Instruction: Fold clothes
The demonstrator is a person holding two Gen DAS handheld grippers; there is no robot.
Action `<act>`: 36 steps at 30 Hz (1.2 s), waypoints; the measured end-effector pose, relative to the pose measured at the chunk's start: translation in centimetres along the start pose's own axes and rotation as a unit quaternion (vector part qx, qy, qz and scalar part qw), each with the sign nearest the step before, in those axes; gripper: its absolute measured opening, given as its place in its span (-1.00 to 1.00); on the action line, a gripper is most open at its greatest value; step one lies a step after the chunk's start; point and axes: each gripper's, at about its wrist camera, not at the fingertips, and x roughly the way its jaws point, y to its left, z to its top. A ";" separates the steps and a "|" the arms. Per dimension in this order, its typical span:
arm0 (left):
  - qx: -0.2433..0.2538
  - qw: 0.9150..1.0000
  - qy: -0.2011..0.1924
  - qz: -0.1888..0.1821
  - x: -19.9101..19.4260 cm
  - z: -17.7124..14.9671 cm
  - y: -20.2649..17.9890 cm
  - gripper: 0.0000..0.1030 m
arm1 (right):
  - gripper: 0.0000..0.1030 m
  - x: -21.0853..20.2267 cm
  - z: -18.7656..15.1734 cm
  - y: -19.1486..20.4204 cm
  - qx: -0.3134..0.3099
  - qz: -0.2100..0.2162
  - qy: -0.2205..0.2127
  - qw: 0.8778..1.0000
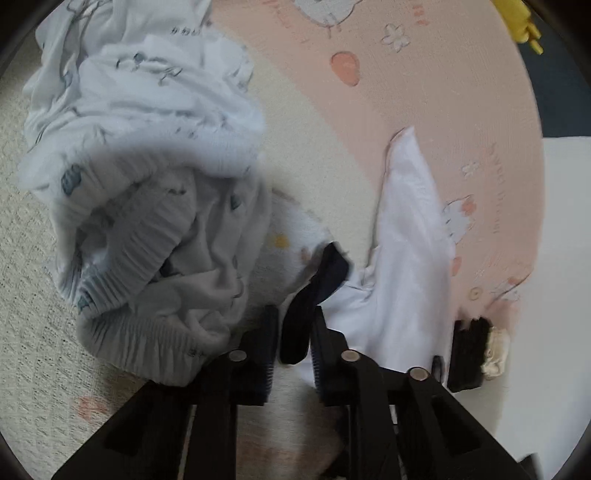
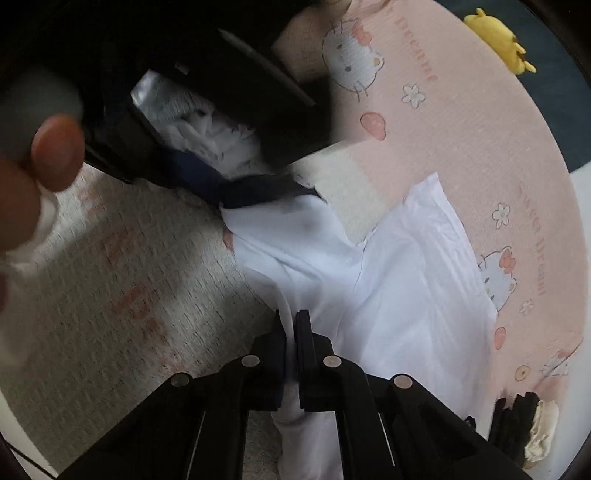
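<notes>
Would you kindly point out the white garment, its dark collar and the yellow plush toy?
white garment (image 2: 406,280), right wrist view, on its flat middle.
dark collar (image 1: 314,295), left wrist view, mid-strip.
yellow plush toy (image 2: 493,35), right wrist view, body.

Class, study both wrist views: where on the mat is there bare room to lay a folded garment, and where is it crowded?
Free: the pink band of the mat beyond the white garment, short of the yellow toy; also the cream weave left of the right gripper. Crowded: around the left gripper, between the crumpled printed clothes and the white garment.
</notes>
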 end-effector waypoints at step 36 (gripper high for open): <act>0.077 0.986 0.087 -0.120 4.1 -4.3 -13.6 -0.85 | 0.11 -3.6 -9.2 -13.2 0.317 0.109 0.057 0.940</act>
